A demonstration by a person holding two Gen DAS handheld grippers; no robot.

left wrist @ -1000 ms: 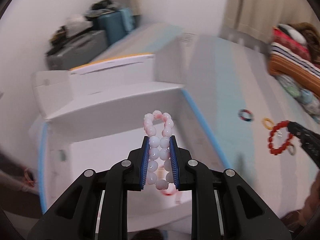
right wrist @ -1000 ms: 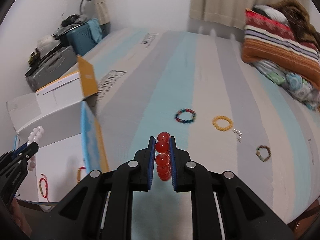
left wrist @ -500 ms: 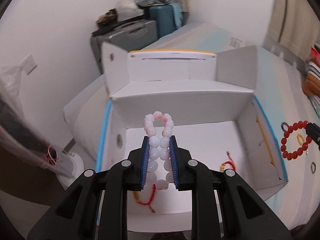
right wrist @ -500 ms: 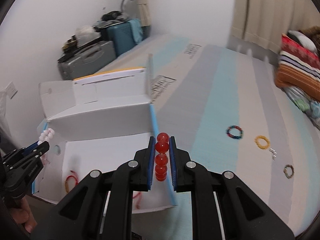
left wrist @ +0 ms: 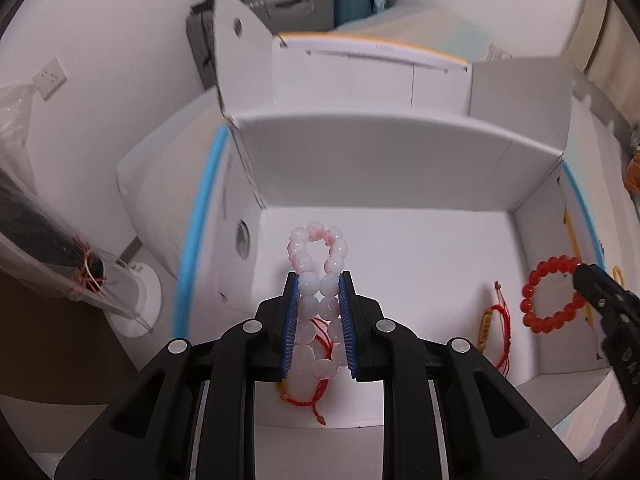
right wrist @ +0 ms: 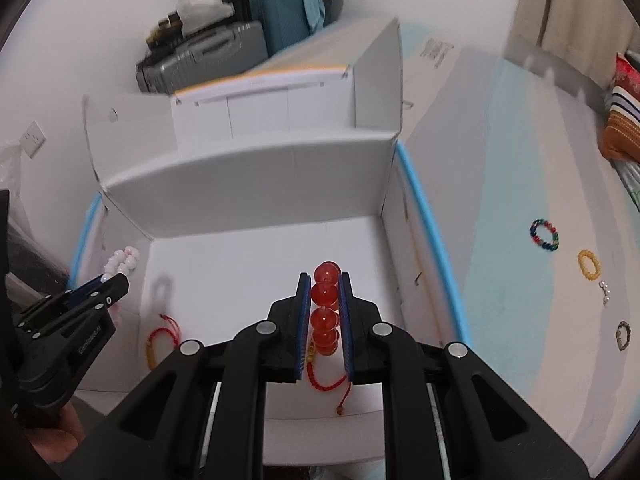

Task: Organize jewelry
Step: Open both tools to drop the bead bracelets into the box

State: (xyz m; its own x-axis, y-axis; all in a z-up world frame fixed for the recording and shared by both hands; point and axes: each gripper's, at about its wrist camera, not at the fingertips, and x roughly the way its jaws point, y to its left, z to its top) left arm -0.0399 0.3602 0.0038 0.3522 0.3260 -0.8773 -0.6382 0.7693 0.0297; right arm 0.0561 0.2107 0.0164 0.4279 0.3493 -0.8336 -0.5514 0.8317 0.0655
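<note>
Both grippers hang over the open white box [right wrist: 340,184], each carrying a bracelet, likely lined up for a drop onto the box floor where the sorted pieces collect. Left gripper [left wrist: 319,320]: narrow, blue pads pinching the pale pink bead bracelet [left wrist: 317,264] flat into a long loop, its free end sticking out toward 12 o'clock above the floor. Right gripper [right wrist: 325,320]: narrow too, clamped on the red bead bracelet [right wrist: 326,308], seen edge-on in its own view and as a round ring at 3 o'clock in the left view. Neither bracelet touches the box, as far as I can tell. Two red cord bracelets [left wrist: 494,320] already lie on the floor toward the near edge. Still out on the striped bed [right wrist: 500,160], at 3 o'clock of the box: a multicolour bracelet [right wrist: 544,234], a yellow bracelet [right wrist: 589,265], a dark bracelet [right wrist: 623,335]. Judgement: sorting partway done.
</note>
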